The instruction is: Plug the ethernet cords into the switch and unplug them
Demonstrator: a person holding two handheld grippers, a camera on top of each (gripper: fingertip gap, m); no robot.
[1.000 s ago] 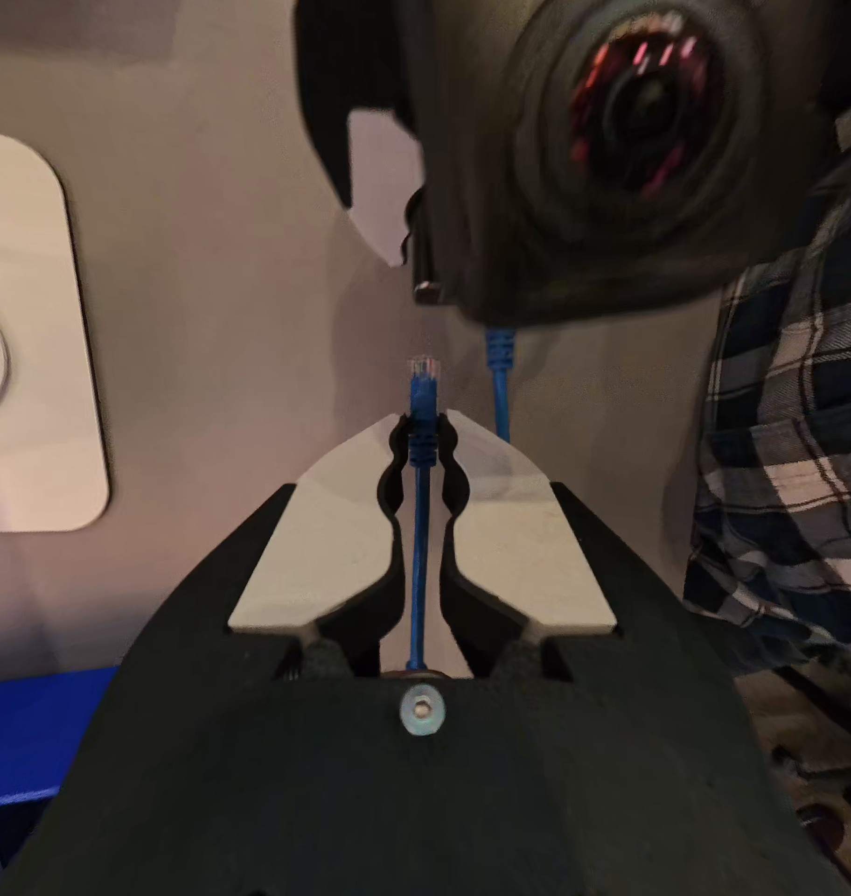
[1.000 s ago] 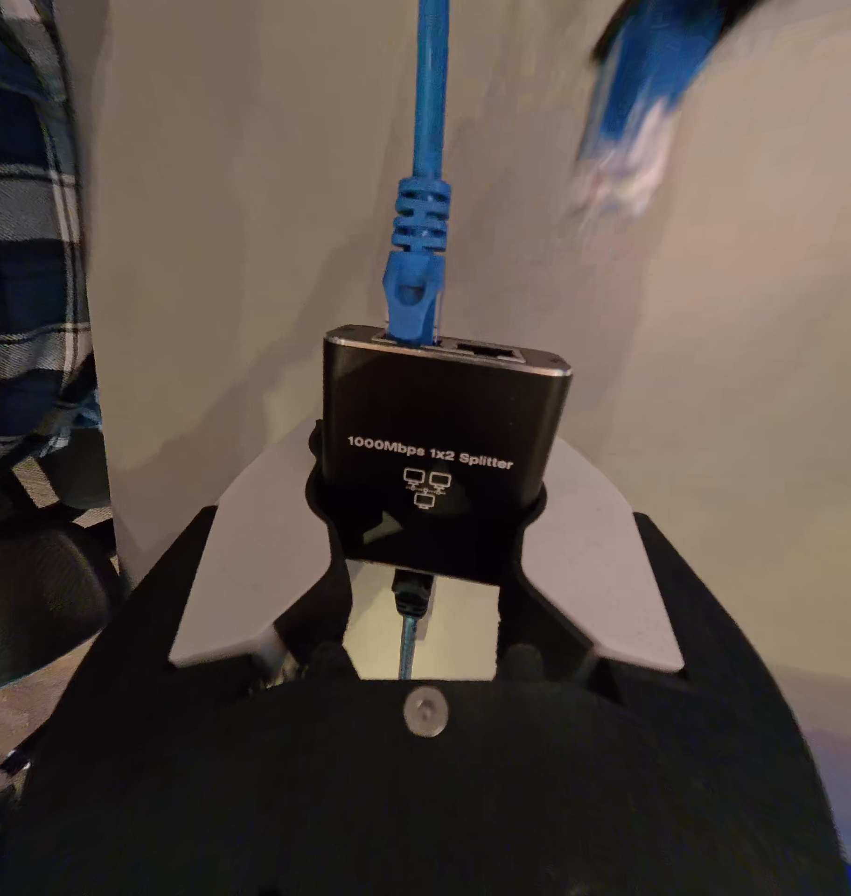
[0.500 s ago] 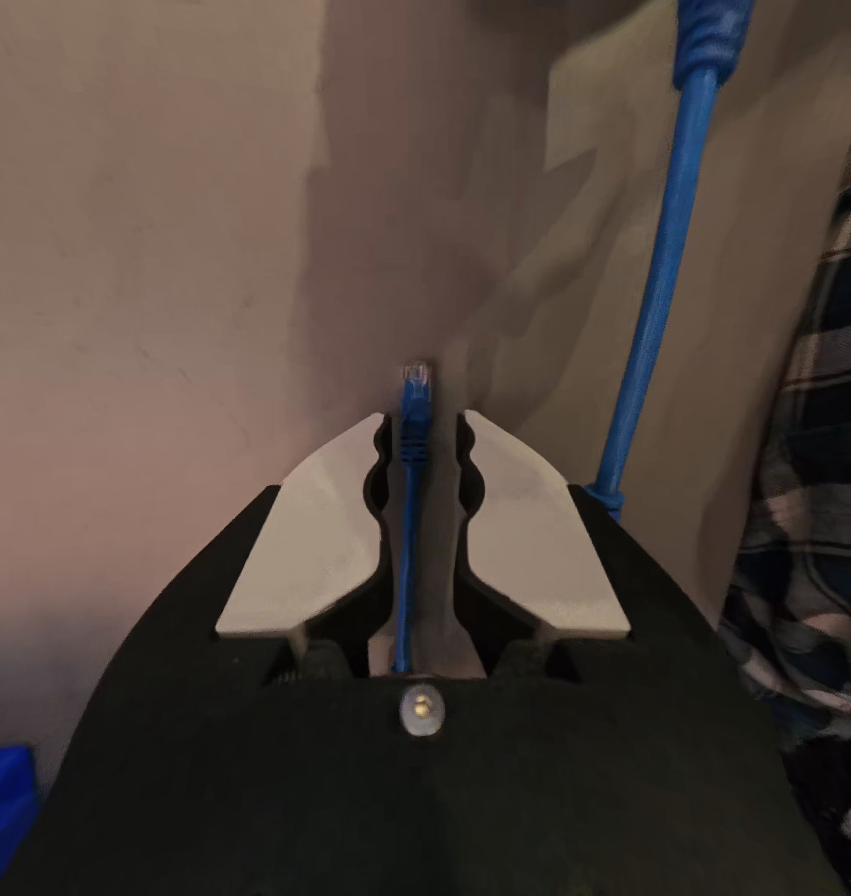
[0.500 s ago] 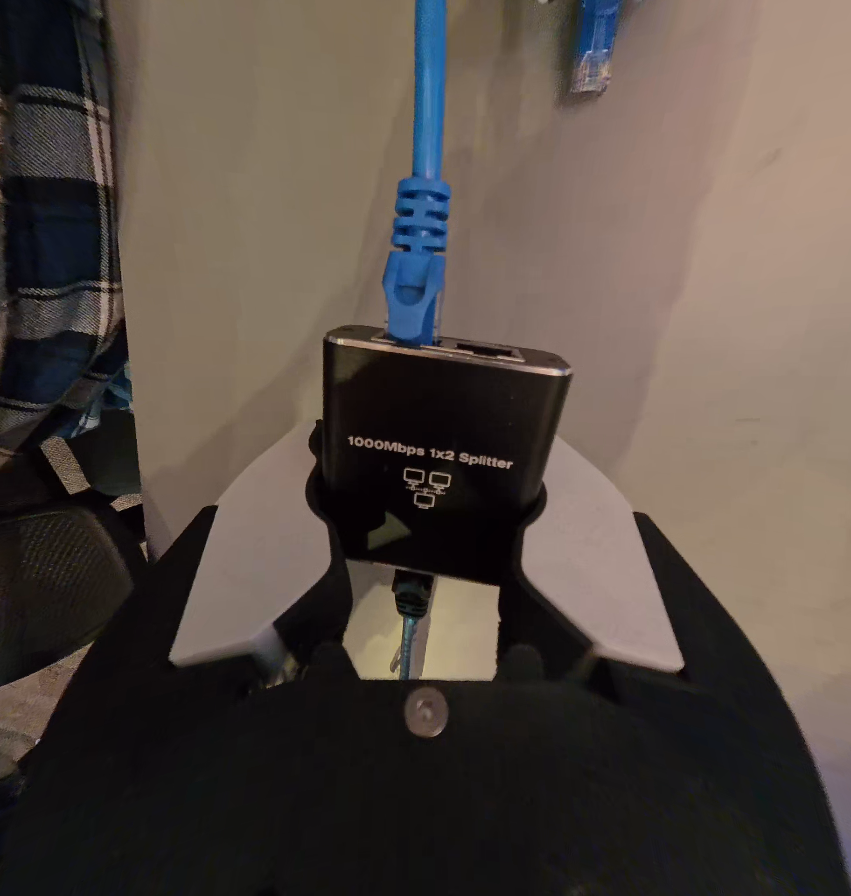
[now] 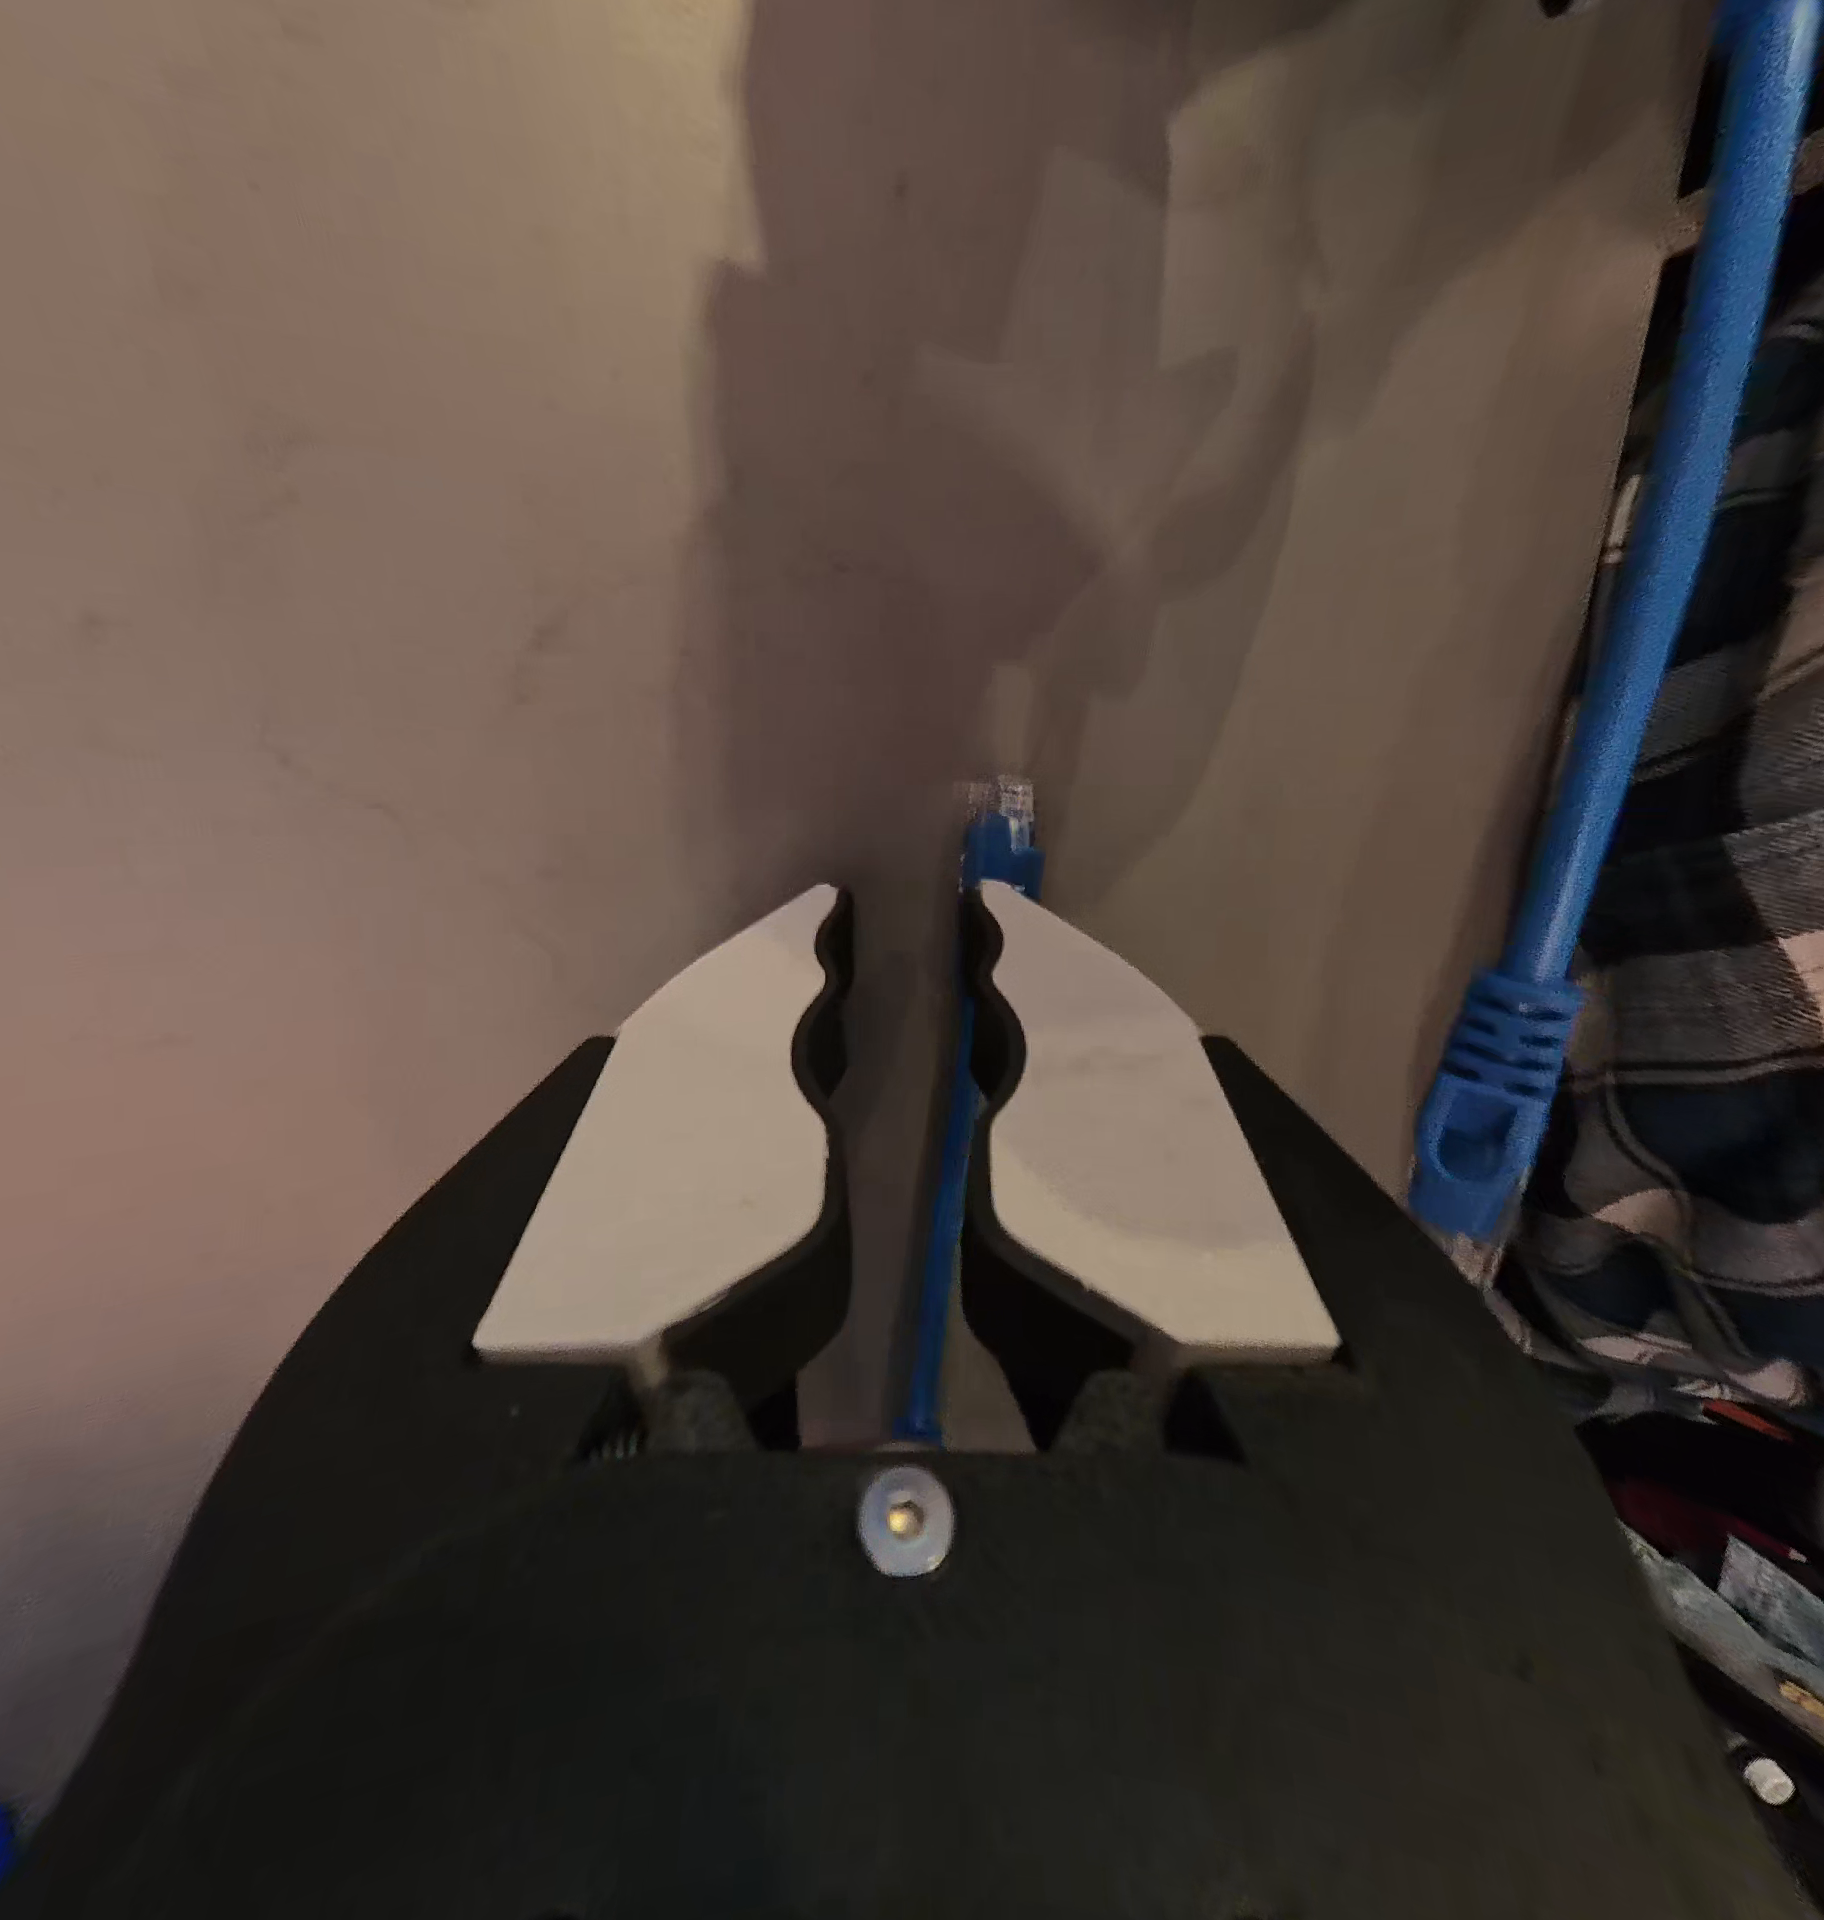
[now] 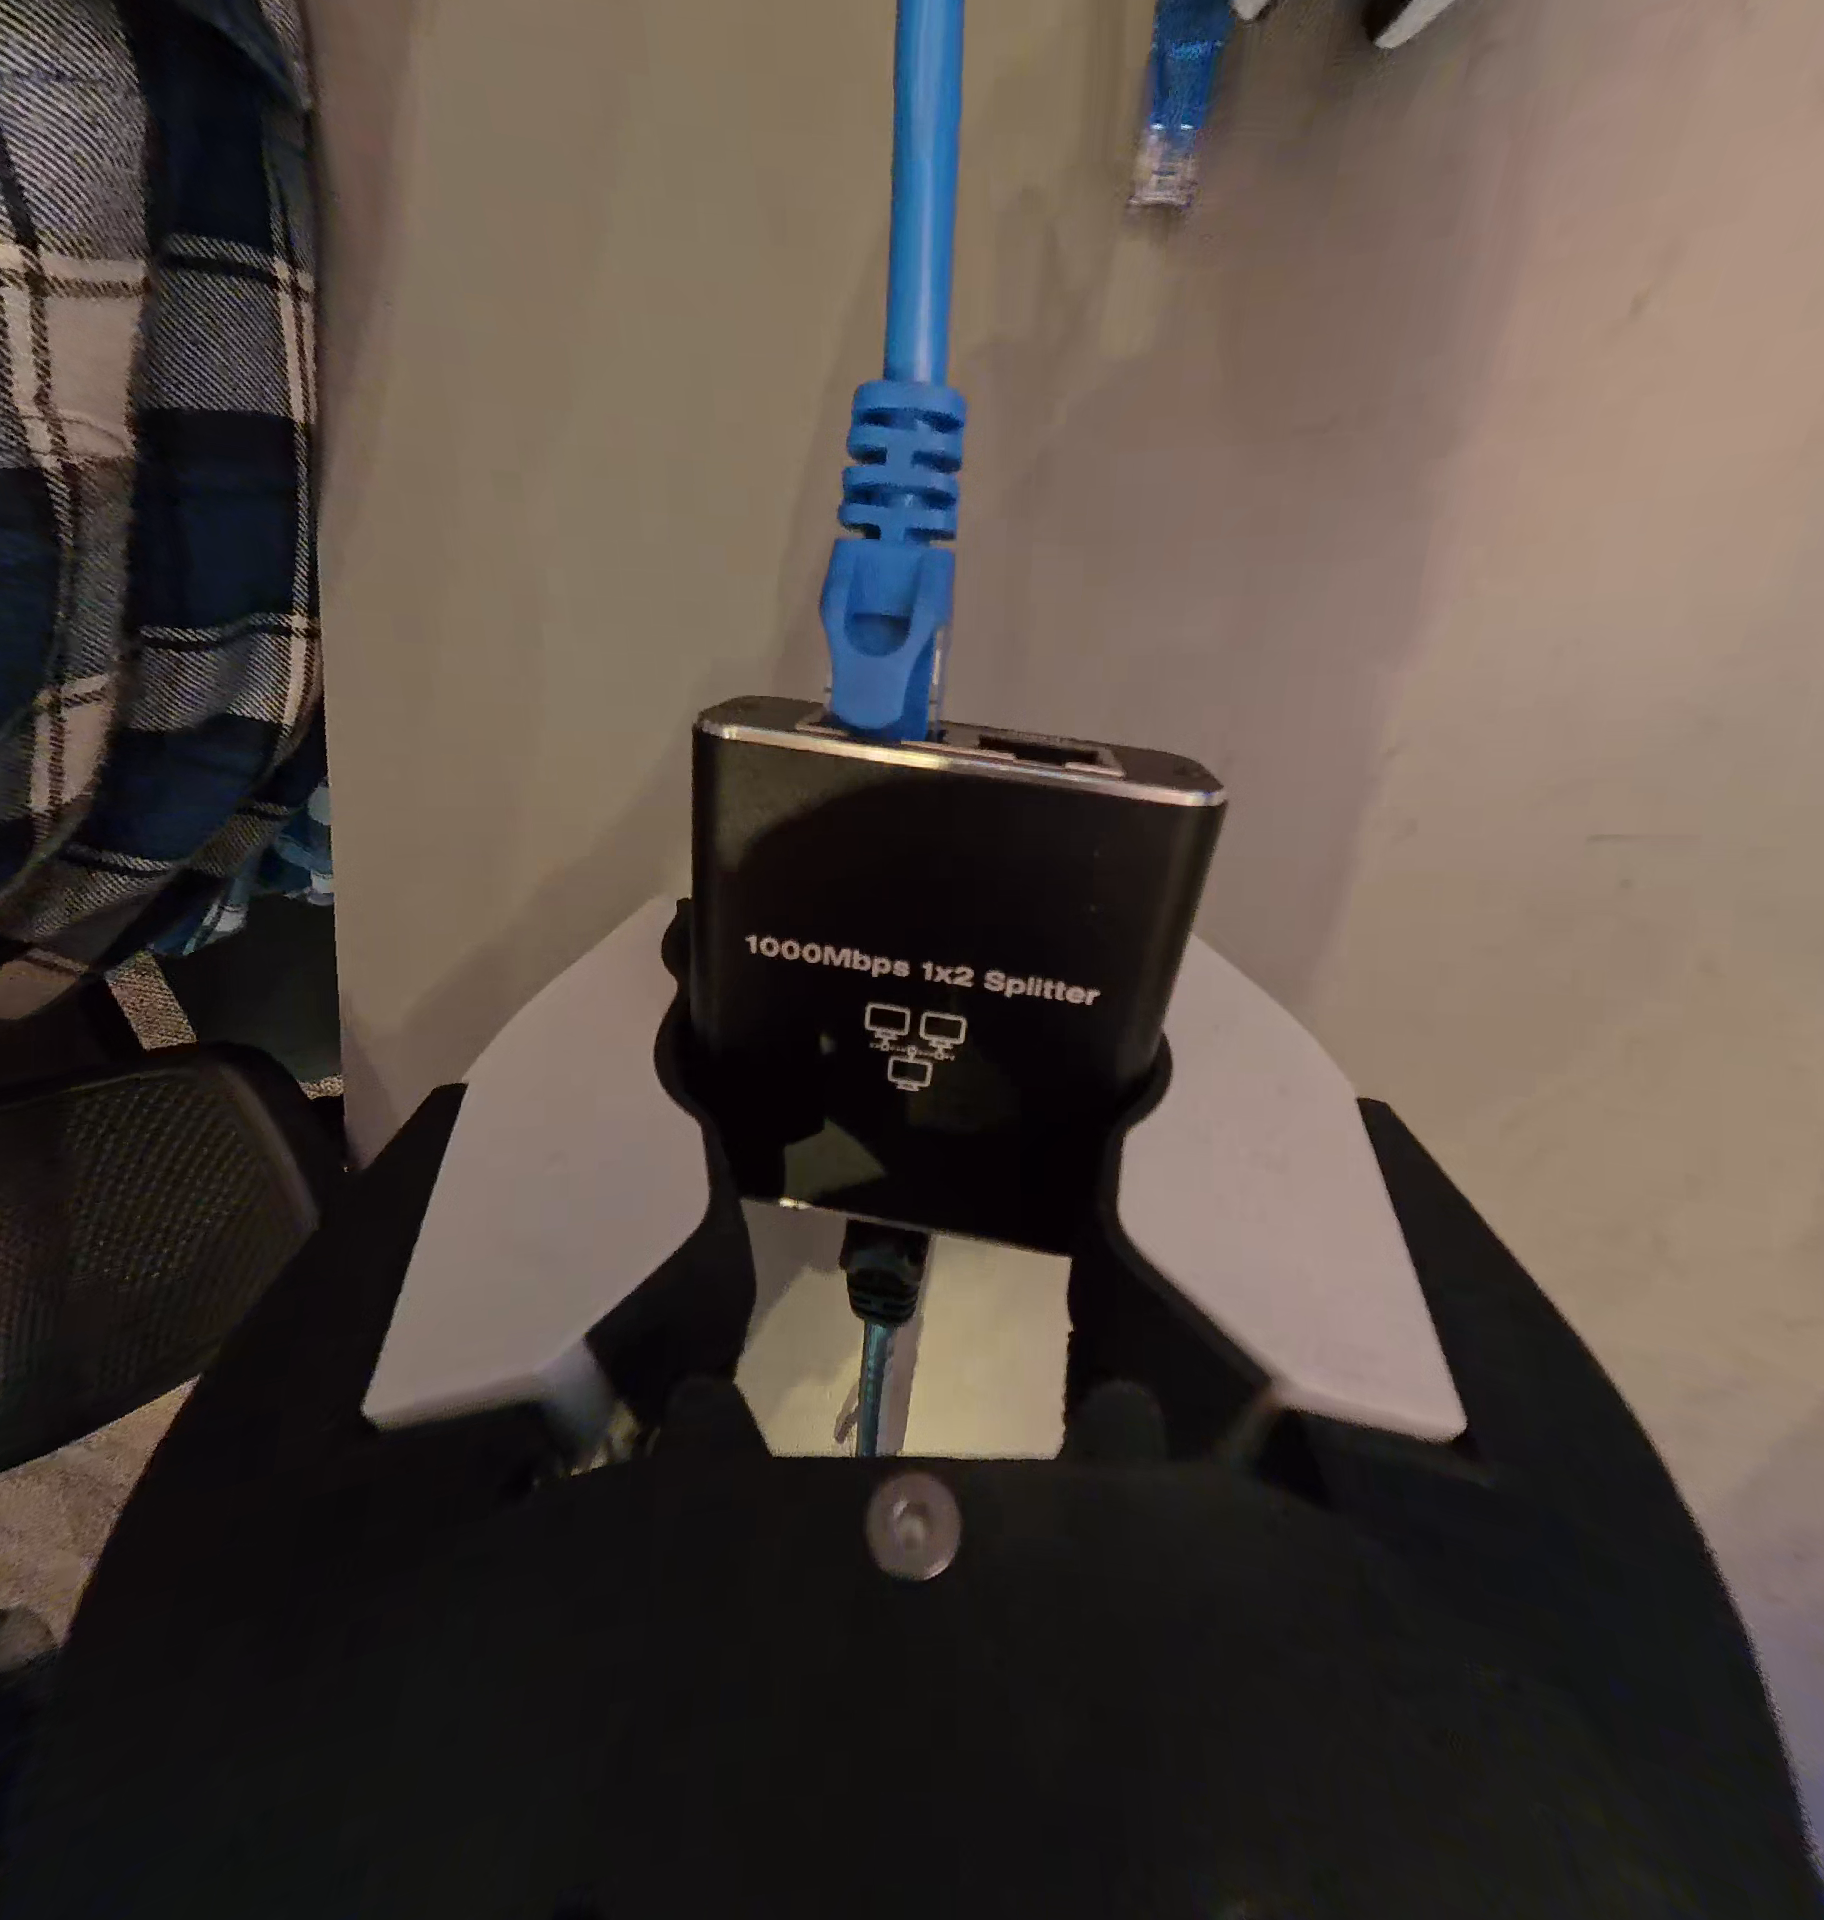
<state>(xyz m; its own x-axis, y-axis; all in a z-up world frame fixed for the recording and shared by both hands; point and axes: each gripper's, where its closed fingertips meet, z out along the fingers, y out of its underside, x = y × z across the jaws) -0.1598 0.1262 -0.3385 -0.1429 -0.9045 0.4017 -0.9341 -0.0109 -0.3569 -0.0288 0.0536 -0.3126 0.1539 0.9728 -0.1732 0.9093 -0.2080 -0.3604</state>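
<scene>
Right gripper (image 6: 929, 997): clenched on the black switch (image 6: 949, 935), pads pressing both its sides, port end pointing away from the camera.
Left gripper (image 5: 903, 904): jaws parted. The loose blue cord (image 5: 944, 1195) runs up between them and leans on the right-hand finger (image 5: 1084, 1091), with a clear gap to the other finger, so I'd call it released, not a real grip.
Loose plug: its clear-tipped plug (image 5: 1003, 831) pokes out just past the fingertips, nowhere near a port. From the right wrist view it hangs up top (image 6: 1168, 125), well apart from the switch.
Plugged cord: one blue ethernet cord (image 6: 892, 582) is seated in the left port; the port right beside it (image 6: 1043, 750) is empty. A thin cable (image 6: 880, 1320) leaves the switch's near end.
Progress: my guess is roughly a quarter done. One cord is in, the second still needs regripping, lining up and pushing in, then both come out.
Surface: no bench visible, everything's held in the air.
Room: plain beige wall (image 6: 1510, 623) behind, a person's plaid shirt (image 6: 108, 416) at the side, dark mesh chair (image 6: 108, 1247) lower down.
</scene>
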